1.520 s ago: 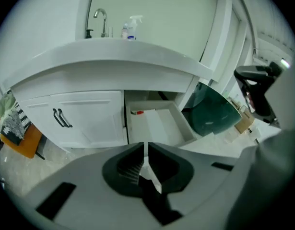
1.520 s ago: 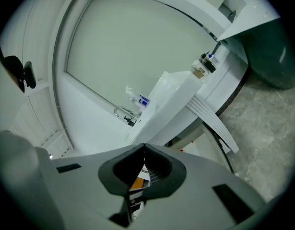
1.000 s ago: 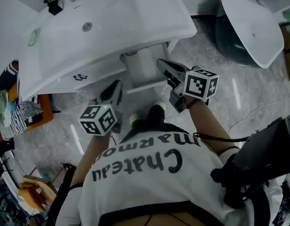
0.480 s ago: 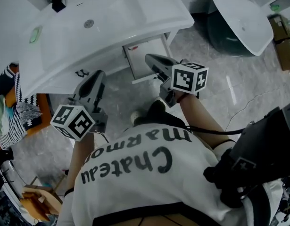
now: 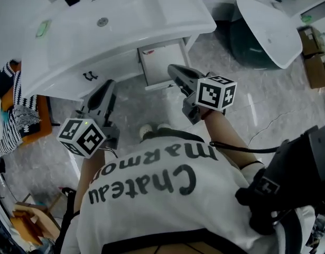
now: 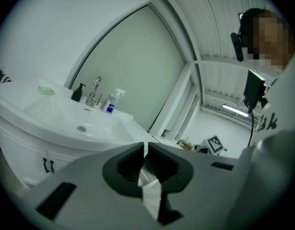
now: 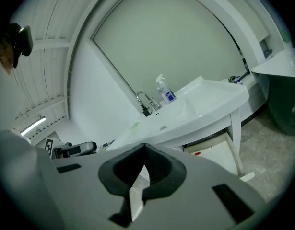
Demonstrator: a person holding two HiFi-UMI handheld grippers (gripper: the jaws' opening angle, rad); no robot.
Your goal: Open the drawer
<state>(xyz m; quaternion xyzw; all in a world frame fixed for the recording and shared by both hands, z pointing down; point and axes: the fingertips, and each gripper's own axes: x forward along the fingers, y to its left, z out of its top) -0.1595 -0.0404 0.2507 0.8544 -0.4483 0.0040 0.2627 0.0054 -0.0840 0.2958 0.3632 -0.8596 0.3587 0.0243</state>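
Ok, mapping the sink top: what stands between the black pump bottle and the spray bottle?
The faucet stands there, shown in the left gripper view.

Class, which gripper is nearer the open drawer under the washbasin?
Right. The right gripper is at the front of the drawer; the left gripper is further left, before the cabinet doors.

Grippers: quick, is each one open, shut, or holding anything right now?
Left gripper: jaws together, nothing held.
Right gripper: jaws together, nothing held.
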